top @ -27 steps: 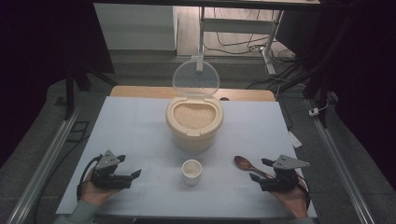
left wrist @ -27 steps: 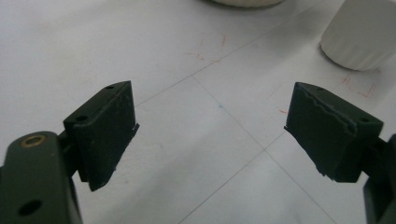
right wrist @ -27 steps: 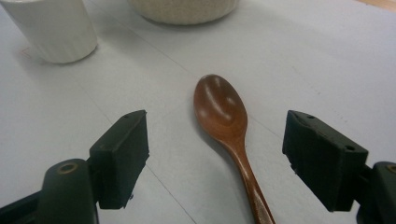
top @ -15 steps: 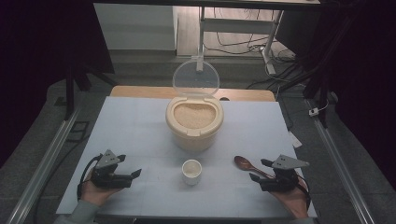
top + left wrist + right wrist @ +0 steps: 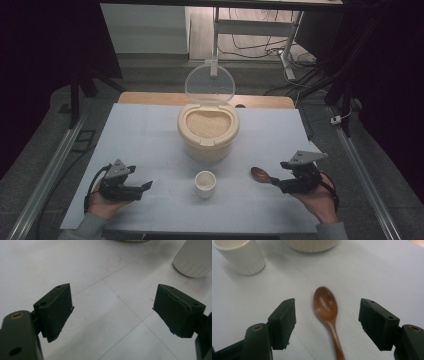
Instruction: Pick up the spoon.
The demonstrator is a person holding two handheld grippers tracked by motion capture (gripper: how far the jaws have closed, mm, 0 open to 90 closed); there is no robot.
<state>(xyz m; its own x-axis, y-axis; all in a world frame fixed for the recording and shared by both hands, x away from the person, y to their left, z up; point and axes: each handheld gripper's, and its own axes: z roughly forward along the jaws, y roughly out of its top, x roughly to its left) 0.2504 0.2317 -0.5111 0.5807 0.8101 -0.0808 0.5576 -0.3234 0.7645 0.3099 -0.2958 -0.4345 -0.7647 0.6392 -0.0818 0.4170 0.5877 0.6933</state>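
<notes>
Wooden spoon (image 5: 327, 315) between wide-open right gripper (image 5: 327, 320) jaws, untouched

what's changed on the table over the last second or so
Nothing visibly changed. Both grippers, left and right, stay open and resting on the table, the right one's jaws either side of the spoon; the cup and rice bin are where they were.

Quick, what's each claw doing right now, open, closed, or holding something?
Left claw: open, nothing between its jaws.
Right claw: open, jaws either side of the wooden spoon, not gripping it.
</notes>
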